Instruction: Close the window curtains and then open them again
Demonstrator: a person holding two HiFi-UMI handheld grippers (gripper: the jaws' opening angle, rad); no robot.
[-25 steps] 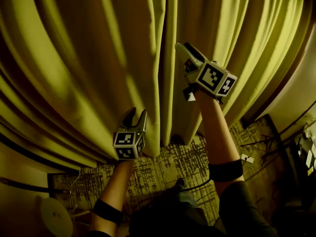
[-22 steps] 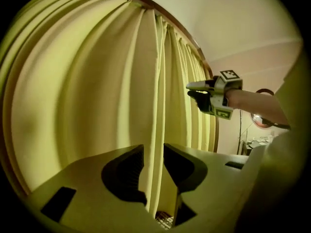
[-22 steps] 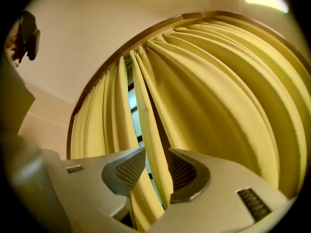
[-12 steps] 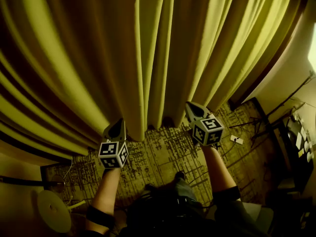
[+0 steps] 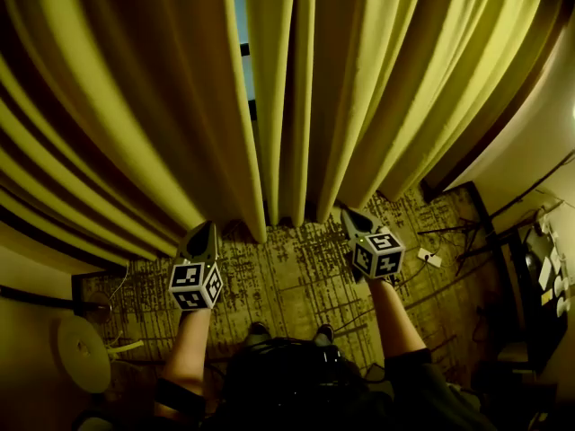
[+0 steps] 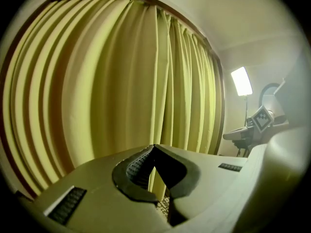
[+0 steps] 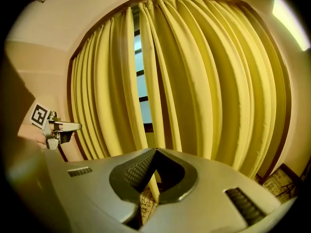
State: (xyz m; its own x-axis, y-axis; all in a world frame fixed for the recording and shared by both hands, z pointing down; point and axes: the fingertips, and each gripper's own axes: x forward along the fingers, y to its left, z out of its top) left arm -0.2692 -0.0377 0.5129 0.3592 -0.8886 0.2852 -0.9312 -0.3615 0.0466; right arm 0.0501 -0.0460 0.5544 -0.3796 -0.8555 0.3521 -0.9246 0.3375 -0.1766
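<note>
Two yellow pleated curtain panels point(image 5: 359, 88) hang to the floor. A narrow slit point(image 5: 239, 25) between them shows the window point(image 7: 140, 84). My left gripper point(image 5: 201, 232) is low, in front of the left panel's hem, shut with nothing in it. My right gripper point(image 5: 349, 214) is at about the same height before the right panel, also shut and empty. Neither touches the cloth. In the left gripper view the jaws point(image 6: 154, 147) meet in front of the folds point(image 6: 121, 81). The right gripper view shows its jaws point(image 7: 156, 150) closed below the slit.
Patterned carpet point(image 5: 287, 277) lies under the curtains. A white round object point(image 5: 83, 353) and cables sit at the floor's left. A white plug strip point(image 5: 429, 257) and dark furniture point(image 5: 530, 294) are at the right. A lit lamp point(image 6: 241, 80) stands beyond the right gripper.
Both grippers have dropped away from the curtains' inner edges to low over the carpet, the right one much farther. Their jaws have closed empty. A slit now shows between the panels.
</note>
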